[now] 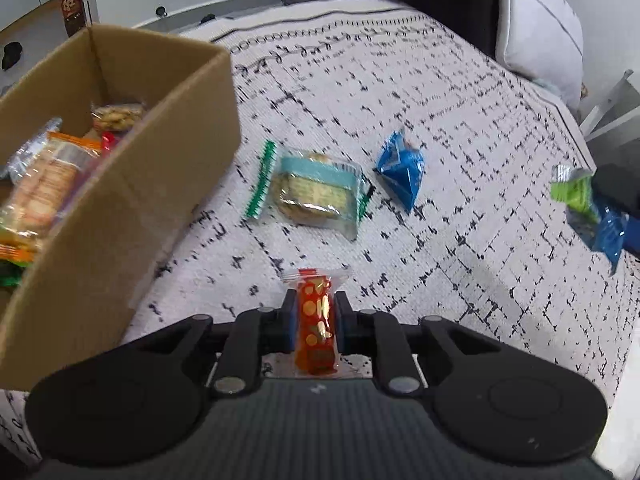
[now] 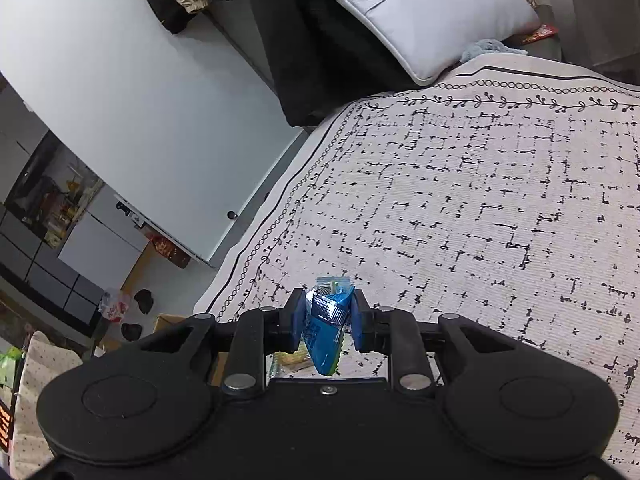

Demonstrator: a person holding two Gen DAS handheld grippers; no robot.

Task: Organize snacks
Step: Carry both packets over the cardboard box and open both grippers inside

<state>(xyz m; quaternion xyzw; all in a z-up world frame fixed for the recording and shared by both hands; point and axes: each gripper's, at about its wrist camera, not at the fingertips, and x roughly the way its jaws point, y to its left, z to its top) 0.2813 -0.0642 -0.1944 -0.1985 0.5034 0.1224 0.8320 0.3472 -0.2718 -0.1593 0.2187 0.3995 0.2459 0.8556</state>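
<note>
The left gripper (image 1: 315,320) was clenched on a red snack (image 1: 316,330), its two pads pressed against the packet's sides; the packet stood upright between them with its clear crimped end projecting forward past the fingertips, above the patterned blanket (image 1: 460,128). A cardboard box (image 1: 132,200) stood at the blanket's left edge in the left wrist view, open at the top and containing several packets, among them an orange cracker pack (image 1: 48,184) and a clear bag of nuts (image 1: 116,116). On the blanket just right of the box lay a cracker packet (image 1: 316,190) with green crimped ends, and just beside it, further right, a blue packet (image 1: 402,168). Well apart from these, near the blanket's right edge, a green packet (image 1: 574,192) and a second blue one (image 1: 610,232) showed together at the tip of the other gripper. The right gripper (image 2: 328,316) was grasping a blue pouch (image 2: 326,336), held pinched between its pads with the silver-printed end uppermost and the lower tip hanging down. In the right wrist view the blanket ahead of this gripper lay bare up to its bordered far edge. A white pillow (image 2: 432,16) lay beyond the blanket's far edge, against a dark cloth (image 2: 316,52).
</note>
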